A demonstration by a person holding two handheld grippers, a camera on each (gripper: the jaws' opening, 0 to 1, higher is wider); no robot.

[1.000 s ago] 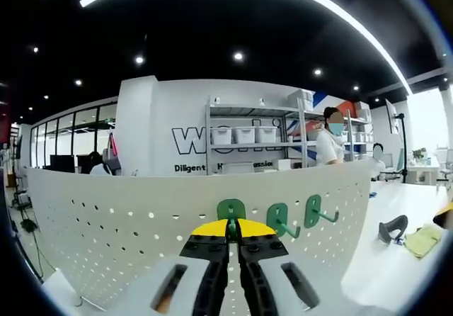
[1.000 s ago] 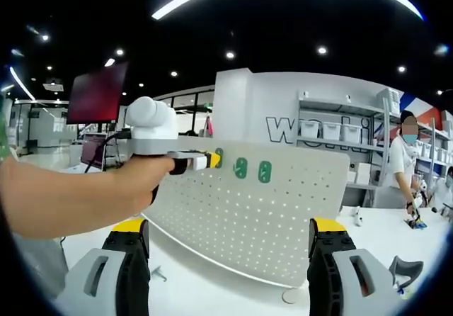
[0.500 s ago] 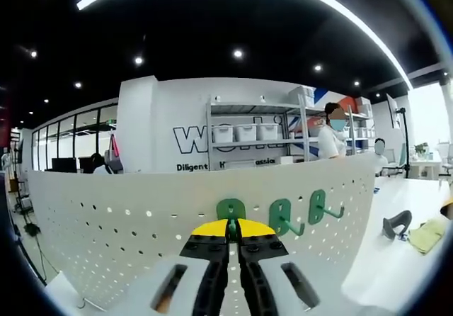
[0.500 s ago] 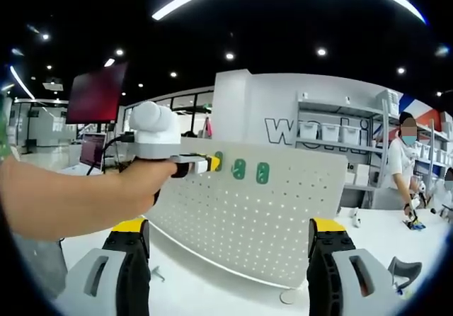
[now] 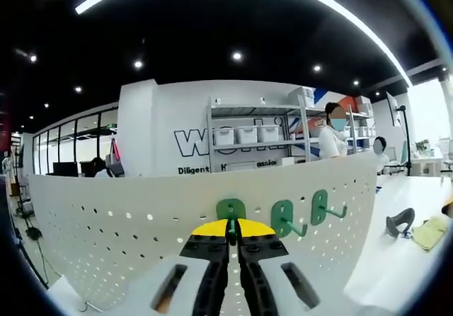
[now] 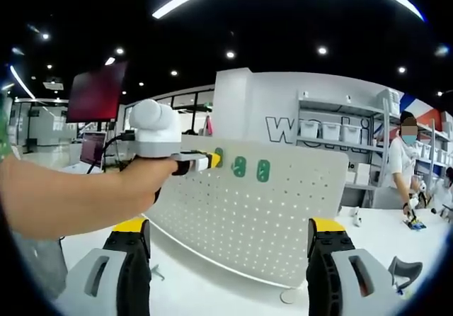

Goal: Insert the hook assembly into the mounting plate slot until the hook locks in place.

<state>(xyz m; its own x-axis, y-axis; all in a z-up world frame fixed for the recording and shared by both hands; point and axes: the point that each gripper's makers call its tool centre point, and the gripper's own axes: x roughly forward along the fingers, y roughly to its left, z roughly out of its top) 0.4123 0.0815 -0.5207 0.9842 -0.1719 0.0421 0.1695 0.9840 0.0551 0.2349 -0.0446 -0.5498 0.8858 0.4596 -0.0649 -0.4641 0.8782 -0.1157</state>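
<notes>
A white pegboard plate (image 5: 141, 217) stands upright on the table, also the pegboard (image 6: 283, 217) in the right gripper view. My left gripper (image 5: 232, 225) is shut on a green hook (image 5: 231, 210) pressed against the board's upper row. Two more green hooks (image 5: 283, 218) (image 5: 322, 207) hang to its right. In the right gripper view the left gripper (image 6: 205, 161), held by a person's hand (image 6: 134, 181), meets the board at the first green hook (image 6: 219, 157), beside two others (image 6: 241, 166) (image 6: 262, 171). My right gripper (image 6: 226, 249) stands open, well back from the board.
The white table (image 6: 212, 288) runs under the board. A dark tool (image 5: 398, 222) and a yellow-green cloth (image 5: 429, 232) lie to the right. Shelving with bins (image 5: 248, 135) and people stand behind. A small round part (image 6: 287, 296) lies at the board's foot.
The views have shifted only slightly. The left gripper stays shut on the hook at the board; the right gripper has not moved.
</notes>
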